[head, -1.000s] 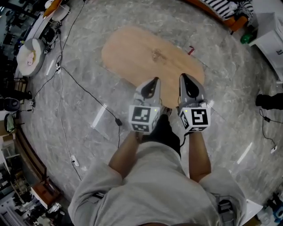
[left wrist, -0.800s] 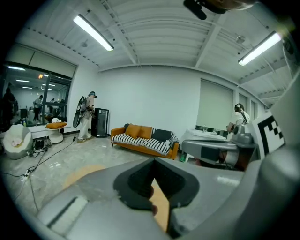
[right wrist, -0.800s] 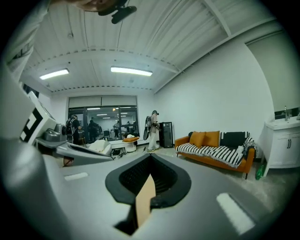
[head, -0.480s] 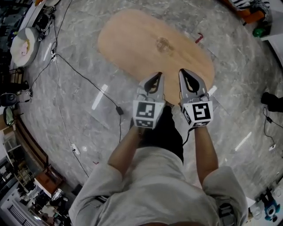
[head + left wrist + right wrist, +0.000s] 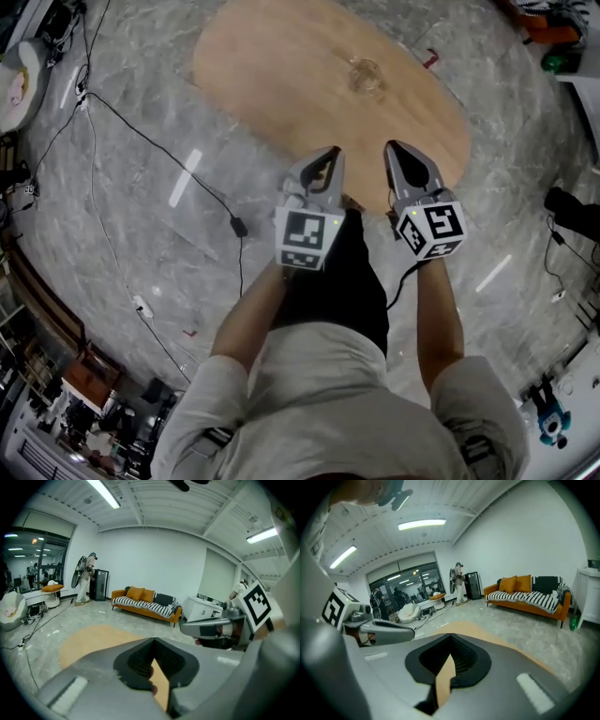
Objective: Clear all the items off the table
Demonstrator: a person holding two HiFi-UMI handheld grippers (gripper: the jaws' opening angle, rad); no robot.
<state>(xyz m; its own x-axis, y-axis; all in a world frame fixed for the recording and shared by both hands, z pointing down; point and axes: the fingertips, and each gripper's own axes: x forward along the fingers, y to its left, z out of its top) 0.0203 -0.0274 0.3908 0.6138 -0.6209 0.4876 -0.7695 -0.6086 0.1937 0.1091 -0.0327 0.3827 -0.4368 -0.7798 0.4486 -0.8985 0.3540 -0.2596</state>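
The worktop [image 5: 281, 66], an oval of pale wood, lies at 12 o'clock from both hand-held grippers, with its near rim under their tips. The left hand-held gripper [image 5: 333, 153] has its jaws pressed together with nothing between them. The right hand-held gripper [image 5: 391, 147], just beside it at 3 o'clock, is closed in the same way. Farther out on the worktop, at 12 o'clock, is a small roundish patch [image 5: 366, 75], too blurred to identify. A black cable [image 5: 236, 225] runs over the grey floor [image 5: 122, 234] at 9 o'clock. In the left gripper view an orange sofa [image 5: 145, 603] stands by the far wall.
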